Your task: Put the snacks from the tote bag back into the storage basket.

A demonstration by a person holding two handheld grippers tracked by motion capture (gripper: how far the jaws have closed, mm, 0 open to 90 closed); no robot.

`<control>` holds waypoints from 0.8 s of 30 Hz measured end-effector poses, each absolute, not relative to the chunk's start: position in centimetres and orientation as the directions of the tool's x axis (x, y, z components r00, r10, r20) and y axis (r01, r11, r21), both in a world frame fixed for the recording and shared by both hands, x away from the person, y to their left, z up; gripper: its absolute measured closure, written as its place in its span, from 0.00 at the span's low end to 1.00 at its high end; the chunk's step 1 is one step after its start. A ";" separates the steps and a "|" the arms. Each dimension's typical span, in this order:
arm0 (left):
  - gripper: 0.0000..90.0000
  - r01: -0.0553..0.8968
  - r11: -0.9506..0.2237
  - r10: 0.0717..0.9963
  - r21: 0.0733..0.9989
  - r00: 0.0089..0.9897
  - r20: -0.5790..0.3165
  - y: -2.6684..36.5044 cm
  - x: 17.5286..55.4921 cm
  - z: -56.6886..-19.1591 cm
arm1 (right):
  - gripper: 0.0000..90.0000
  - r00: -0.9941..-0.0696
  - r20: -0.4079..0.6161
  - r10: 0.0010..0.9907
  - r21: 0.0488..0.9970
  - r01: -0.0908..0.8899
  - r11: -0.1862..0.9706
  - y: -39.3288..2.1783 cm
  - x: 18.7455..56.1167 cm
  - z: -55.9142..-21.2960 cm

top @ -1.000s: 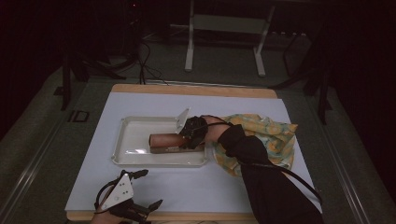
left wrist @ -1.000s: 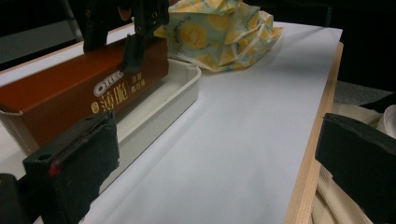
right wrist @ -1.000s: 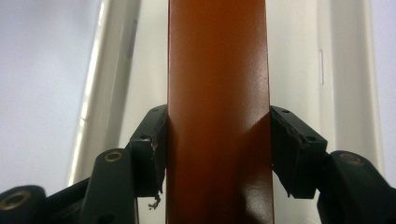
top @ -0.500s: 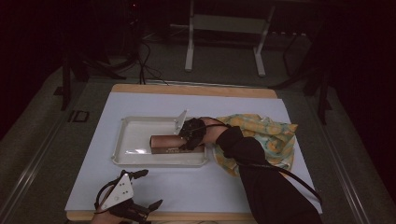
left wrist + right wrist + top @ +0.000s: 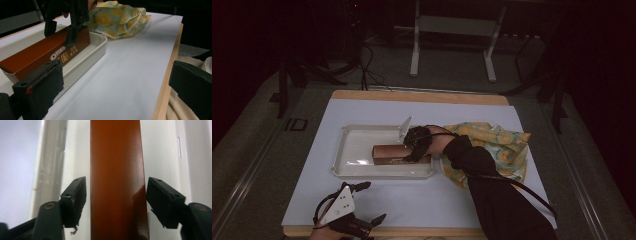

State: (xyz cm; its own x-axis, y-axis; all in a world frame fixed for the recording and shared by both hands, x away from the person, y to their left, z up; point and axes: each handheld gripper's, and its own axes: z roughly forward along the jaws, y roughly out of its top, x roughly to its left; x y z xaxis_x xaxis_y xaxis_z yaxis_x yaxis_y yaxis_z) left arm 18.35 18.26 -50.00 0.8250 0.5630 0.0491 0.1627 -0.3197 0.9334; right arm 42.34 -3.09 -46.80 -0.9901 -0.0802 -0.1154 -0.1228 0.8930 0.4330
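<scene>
A brown Oreo box (image 5: 387, 152) (image 5: 37, 53) (image 5: 116, 182) lies lengthwise in a white tray (image 5: 347, 150) (image 5: 97, 50) (image 5: 75, 150) at the middle of the table. My right gripper (image 5: 409, 150) (image 5: 61, 31) (image 5: 116, 202) straddles the box's right end, one jaw on each long side. It is open, with a thin gap showing between each pad and the box. My left gripper (image 5: 374, 201) (image 5: 112, 85) is open and holds nothing. It hovers at the table's front edge, left of centre, pointing toward the tray.
A crumpled yellow patterned cloth (image 5: 497, 145) (image 5: 117, 17) lies just right of the tray, under the right forearm. A pale sheet (image 5: 422, 200) covers the wooden table, with bare surface between tray and front edge. Stands and cables are on the floor beyond.
The right gripper has settled very slightly lower and leftward over the box end. The box, tray and left gripper have stayed where they were.
</scene>
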 end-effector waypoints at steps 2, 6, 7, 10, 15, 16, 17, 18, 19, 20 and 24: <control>0.00 0.163 -0.320 0.562 0.933 0.825 0.049 18.3 18.4 -50.0 | 0.36 -0.990 -0.116 -0.083 0.435 -0.126 0.892 -3.1 42.3 -46.5; 0.00 0.163 -0.320 0.563 0.933 0.825 0.049 18.3 18.4 -50.0 | 0.38 -0.989 -0.119 -0.084 0.439 -0.129 0.889 -3.5 42.2 -45.5; 0.00 0.163 -0.321 0.562 0.933 0.826 0.049 18.3 18.4 -50.0 | 0.39 -0.990 -0.119 -0.081 0.442 -0.126 0.888 -3.7 42.2 -45.3; 0.00 0.163 -0.322 0.561 0.933 0.826 0.050 18.2 18.4 -50.0 | 0.39 -0.989 -0.121 -0.081 0.432 -0.126 0.893 -4.1 42.0 -44.6; 0.00 0.165 -0.320 0.564 0.933 0.825 0.048 18.2 18.4 -50.0 | 0.39 -0.988 -0.127 -0.086 0.420 -0.132 0.898 -4.7 41.7 -43.9; 0.00 0.164 -0.320 0.564 0.933 0.824 0.048 18.2 18.4 -50.0 | 0.39 -0.988 -0.131 -0.079 0.412 -0.127 0.902 -5.0 41.4 -43.5; 0.00 0.164 -0.320 0.564 0.933 0.824 0.048 18.2 18.4 -50.0 | 0.39 -0.988 -0.135 -0.080 0.412 -0.129 0.902 -5.2 41.4 -43.3; 0.00 0.165 -0.320 0.564 0.933 0.824 0.048 18.2 18.4 -50.0 | 0.39 -0.987 -0.138 -0.080 0.408 -0.130 0.904 -5.4 41.3 -43.1; 0.00 0.165 -0.320 0.563 0.933 0.825 0.048 18.2 18.4 -50.0 | 0.39 -0.987 -0.140 -0.075 0.406 -0.126 0.905 -5.7 41.2 -42.9; 0.00 0.165 -0.321 0.564 0.933 0.825 0.048 18.2 18.4 -50.0 | 0.39 -0.987 -0.142 -0.070 0.406 -0.122 0.906 -5.9 41.1 -42.7; 0.00 0.164 -0.324 0.561 0.932 0.826 0.050 18.2 18.4 -50.0 | 0.39 -0.986 -0.153 -0.062 0.404 -0.120 0.907 -6.9 41.0 -41.9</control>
